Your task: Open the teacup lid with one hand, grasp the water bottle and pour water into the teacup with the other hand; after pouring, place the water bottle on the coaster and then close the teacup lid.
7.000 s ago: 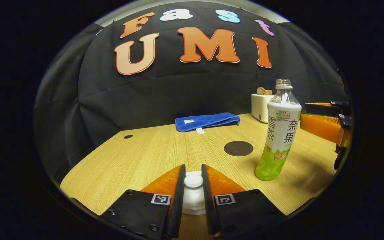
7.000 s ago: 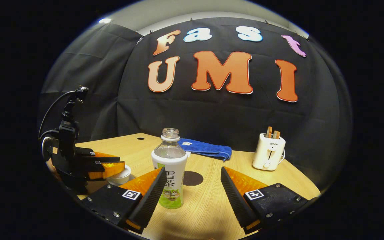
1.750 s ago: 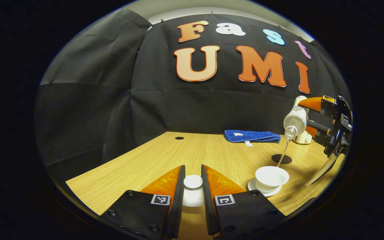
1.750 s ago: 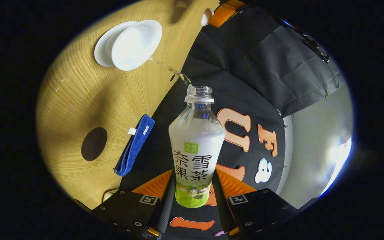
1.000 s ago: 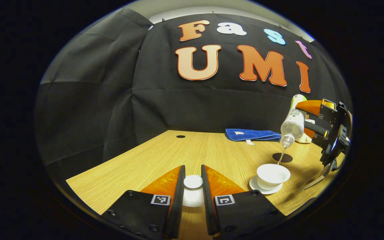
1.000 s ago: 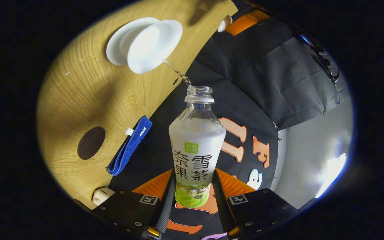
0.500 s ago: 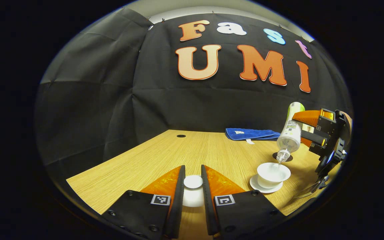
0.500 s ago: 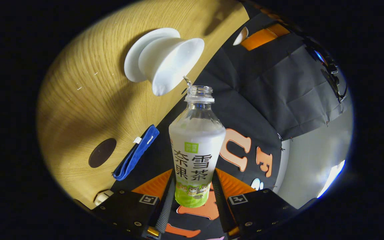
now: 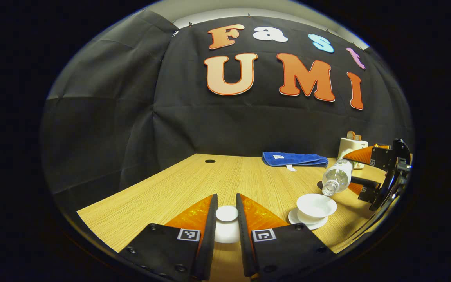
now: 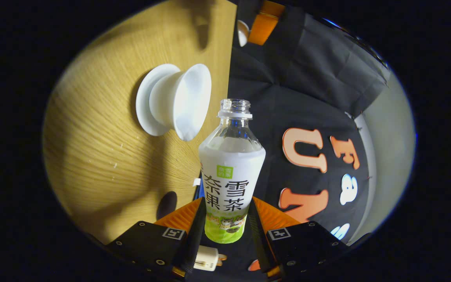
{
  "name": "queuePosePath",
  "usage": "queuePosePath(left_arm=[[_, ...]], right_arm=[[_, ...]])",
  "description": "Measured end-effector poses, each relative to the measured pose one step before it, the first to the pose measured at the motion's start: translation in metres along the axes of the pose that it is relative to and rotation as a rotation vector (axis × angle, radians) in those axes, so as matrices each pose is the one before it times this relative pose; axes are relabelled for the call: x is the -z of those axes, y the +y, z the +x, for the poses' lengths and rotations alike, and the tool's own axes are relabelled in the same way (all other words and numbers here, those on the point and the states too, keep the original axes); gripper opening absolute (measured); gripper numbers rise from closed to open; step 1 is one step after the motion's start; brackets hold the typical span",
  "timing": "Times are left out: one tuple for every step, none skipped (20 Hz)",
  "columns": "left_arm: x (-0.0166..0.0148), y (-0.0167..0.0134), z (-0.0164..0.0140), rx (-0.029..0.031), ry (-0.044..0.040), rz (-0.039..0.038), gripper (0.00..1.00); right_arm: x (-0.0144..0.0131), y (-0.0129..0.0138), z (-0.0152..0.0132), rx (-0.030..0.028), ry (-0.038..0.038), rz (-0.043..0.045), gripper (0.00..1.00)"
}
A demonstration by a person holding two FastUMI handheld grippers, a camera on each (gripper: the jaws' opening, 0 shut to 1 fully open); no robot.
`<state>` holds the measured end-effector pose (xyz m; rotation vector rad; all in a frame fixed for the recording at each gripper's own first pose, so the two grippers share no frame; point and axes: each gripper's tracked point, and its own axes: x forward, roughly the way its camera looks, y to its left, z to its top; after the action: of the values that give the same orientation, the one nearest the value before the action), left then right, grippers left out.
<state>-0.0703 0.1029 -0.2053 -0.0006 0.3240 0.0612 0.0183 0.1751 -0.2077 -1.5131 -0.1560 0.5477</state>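
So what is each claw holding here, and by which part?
The left claw is shut on the teacup lid, gripping its knob. The right claw is shut on the water bottle, gripping its lower body near the base.

Left tool (image 9: 226, 213): orange ribbed fingers w/ black pads, black screwed mounts, square markers.

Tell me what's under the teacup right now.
A white saucer sits under the teacup, resting on the wooden table. The saucer's middle is covered by the cup, so that part can't be seen.
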Motion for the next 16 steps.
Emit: queuePosePath(left_arm=[[-0.00123, -0.00427, 0.00111, 0.00447, -0.00123, -0.00087, 0.34], [-0.00194, -0.00470, 0.00253, 0.00678, -0.00382, 0.00139, 0.34], [-0.00181, -0.00492, 0.00080, 0.00521, -0.00064, 0.00481, 0.34], [-0.00253, -0.00440, -0.00185, 0.00746, -0.00396, 0.00626, 0.34], [-0.00111, -0.00517, 0.00103, 0.00703, -0.00347, 0.00650, 0.34], [-0.00080, -0.00487, 0.00147, 0.00680, -0.00035, 0.00662, 0.34], [-0.00087, -0.00446, 0.00137, 0.00627, -0.00140, 0.00489, 0.34], [-0.00015, -0.00464, 0.00049, 0.00691, 0.00054, 0.00253, 0.34], [-0.00084, -0.00568, 0.00035, 0.00681, 0.00348, 0.00203, 0.34], [-0.00224, -0.00477, 0.00076, 0.00761, -0.00267, 0.00178, 0.34], [-0.00342, -0.00537, -0.00042, 0.00737, -0.00524, 0.00412, 0.34], [-0.00186, -0.00488, 0.00050, 0.00650, -0.00467, 0.00462, 0.34], [-0.00233, -0.00480, 0.00010, 0.00622, -0.00560, 0.00409, 0.34], [-0.00261, -0.00510, 0.00080, 0.00474, -0.00336, 0.00381, 0.34], [-0.00248, -0.00359, -0.00064, 0.00360, -0.00446, 0.00285, 0.34], [-0.00266, -0.00301, 0.00050, 0.00375, -0.00391, 0.00174, 0.34]], right_arm=[[0.00130, 0.00419, -0.00161, -0.01946, 0.00344, 0.07552, 0.63], [-0.00018, 0.00377, -0.00054, -0.01729, -0.01236, 0.07406, 0.63], [0.00128, 0.00295, 0.00096, -0.01305, 0.00140, 0.07114, 0.63], [0.00250, 0.00130, -0.00062, -0.01193, 0.00876, 0.06214, 0.63], [0.00082, 0.00092, -0.00019, -0.00387, 0.00354, 0.05459, 0.63], [-0.00011, 0.00009, -0.00028, -0.00116, 0.00013, 0.05130, 0.63], [-0.00069, -0.00097, -0.00302, 0.00255, 0.00074, 0.05225, 0.63], [0.00237, -0.00475, 0.00143, 0.00049, -0.00017, 0.05355, 0.63], [0.00122, -0.00501, -0.00030, 0.00255, 0.00090, 0.05553, 0.63], [0.00219, -0.00425, 0.00114, 0.00230, 0.00327, 0.05625, 0.63], [0.00379, -0.00525, 0.00119, 0.00440, 0.00230, 0.05873, 0.63], [0.00057, -0.00267, 0.00062, 0.00317, 0.00313, 0.06157, 0.63], [0.00448, -0.00361, -0.00173, 0.00325, 0.00511, 0.06640, 0.63], [0.00312, -0.00507, -0.00093, 0.00137, 0.00378, 0.06876, 0.63], [0.00068, -0.00572, -0.00142, -0.00148, 0.00209, 0.07192, 0.63], [0.00032, -0.00555, 0.00126, -0.00251, -0.00023, 0.07020, 0.63]])
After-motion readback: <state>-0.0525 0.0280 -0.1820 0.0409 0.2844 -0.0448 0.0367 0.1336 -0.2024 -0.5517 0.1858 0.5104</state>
